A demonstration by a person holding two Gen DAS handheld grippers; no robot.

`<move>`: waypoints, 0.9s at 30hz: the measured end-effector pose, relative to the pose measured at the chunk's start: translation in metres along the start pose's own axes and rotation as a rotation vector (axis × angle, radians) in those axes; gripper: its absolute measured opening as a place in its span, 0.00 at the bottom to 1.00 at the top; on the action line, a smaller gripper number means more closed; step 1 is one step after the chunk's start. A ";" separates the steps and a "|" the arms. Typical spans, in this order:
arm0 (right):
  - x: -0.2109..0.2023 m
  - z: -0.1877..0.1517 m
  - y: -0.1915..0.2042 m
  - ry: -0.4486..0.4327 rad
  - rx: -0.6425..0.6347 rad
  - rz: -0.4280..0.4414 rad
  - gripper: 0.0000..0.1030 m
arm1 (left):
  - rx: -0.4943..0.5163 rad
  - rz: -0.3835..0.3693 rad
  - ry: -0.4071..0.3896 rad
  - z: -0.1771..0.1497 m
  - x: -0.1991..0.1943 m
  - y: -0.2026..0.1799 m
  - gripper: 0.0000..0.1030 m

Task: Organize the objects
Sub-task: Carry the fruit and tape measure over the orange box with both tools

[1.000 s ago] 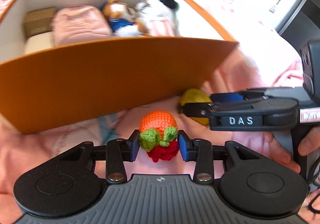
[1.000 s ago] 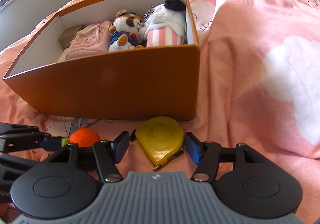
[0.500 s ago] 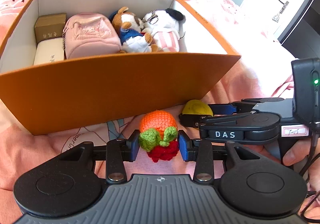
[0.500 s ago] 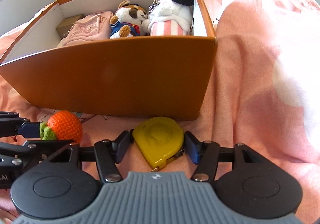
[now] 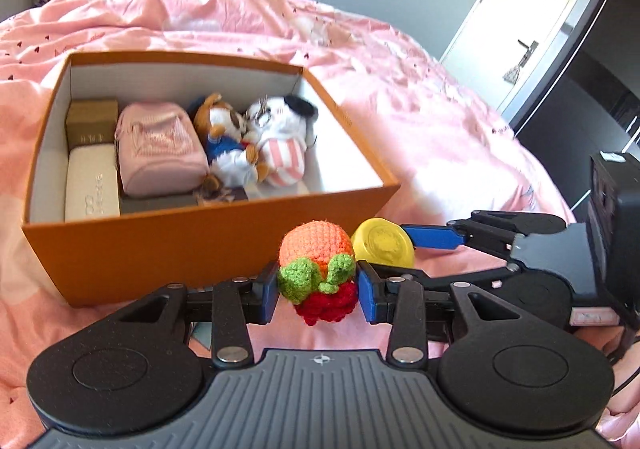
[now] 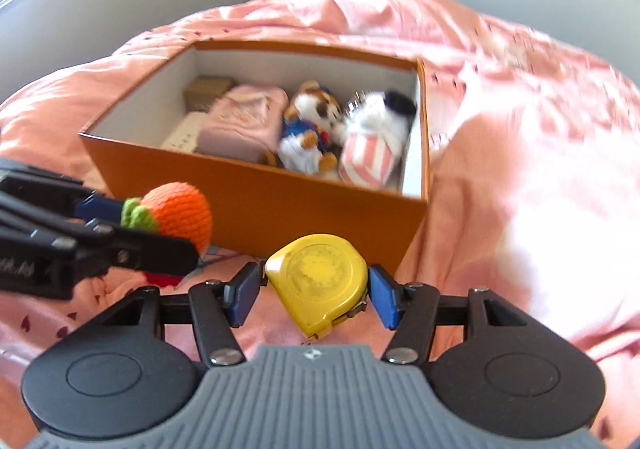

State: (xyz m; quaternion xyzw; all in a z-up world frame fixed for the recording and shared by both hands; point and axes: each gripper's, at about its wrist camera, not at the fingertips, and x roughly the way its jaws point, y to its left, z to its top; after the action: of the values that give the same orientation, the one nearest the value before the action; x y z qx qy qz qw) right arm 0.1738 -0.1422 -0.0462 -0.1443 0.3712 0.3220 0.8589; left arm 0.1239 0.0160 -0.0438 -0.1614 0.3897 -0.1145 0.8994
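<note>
My left gripper (image 5: 318, 291) is shut on a crocheted orange toy (image 5: 316, 249) with green leaves and a red base, held above the bed in front of the orange box (image 5: 160, 245). My right gripper (image 6: 316, 291) is shut on a yellow tape measure (image 6: 320, 279), also lifted, just right of the left one. In the right wrist view the left gripper (image 6: 132, 217) with the crocheted toy (image 6: 180, 215) is at the left. In the left wrist view the tape measure (image 5: 382, 247) shows at the right. The box (image 6: 280, 205) stands open just beyond both grippers.
The box holds a brown carton (image 5: 92, 123), a white case (image 5: 90, 187), a pink pouch (image 5: 160, 153), a dog plush (image 5: 228, 141) and a white striped plush (image 5: 284, 141). Its right end has bare floor (image 5: 340, 173). Pink bedding (image 5: 440, 121) surrounds it. A door (image 5: 532, 17) is far right.
Both grippers have risen with their objects, from bed level to about the box rim height. The inside of the box now shows from above.
</note>
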 end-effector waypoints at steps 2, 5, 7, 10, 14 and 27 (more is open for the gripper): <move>-0.014 0.008 0.004 -0.031 -0.043 0.013 0.59 | -0.015 -0.012 -0.018 0.008 -0.006 0.000 0.44; -0.030 0.024 0.005 -0.071 -0.103 0.026 0.59 | -0.009 -0.001 -0.038 0.020 -0.013 -0.002 0.44; -0.038 0.034 0.004 -0.096 -0.144 0.024 0.59 | 0.000 0.020 -0.044 0.027 -0.014 -0.003 0.44; -0.042 0.052 0.002 -0.113 -0.183 0.018 0.59 | 0.003 0.045 -0.045 0.039 -0.012 -0.004 0.44; -0.035 0.076 -0.003 -0.084 -0.229 0.013 0.59 | 0.002 0.082 -0.016 0.055 -0.001 -0.002 0.43; 0.063 0.116 -0.014 0.220 -0.495 -0.009 0.59 | -0.075 0.085 0.086 0.078 0.049 0.025 0.44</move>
State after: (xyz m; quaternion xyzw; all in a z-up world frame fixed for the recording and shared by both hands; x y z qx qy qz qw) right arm 0.2785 -0.0684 -0.0131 -0.3857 0.3717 0.3817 0.7533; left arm 0.2159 0.0384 -0.0358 -0.1730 0.4386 -0.0683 0.8792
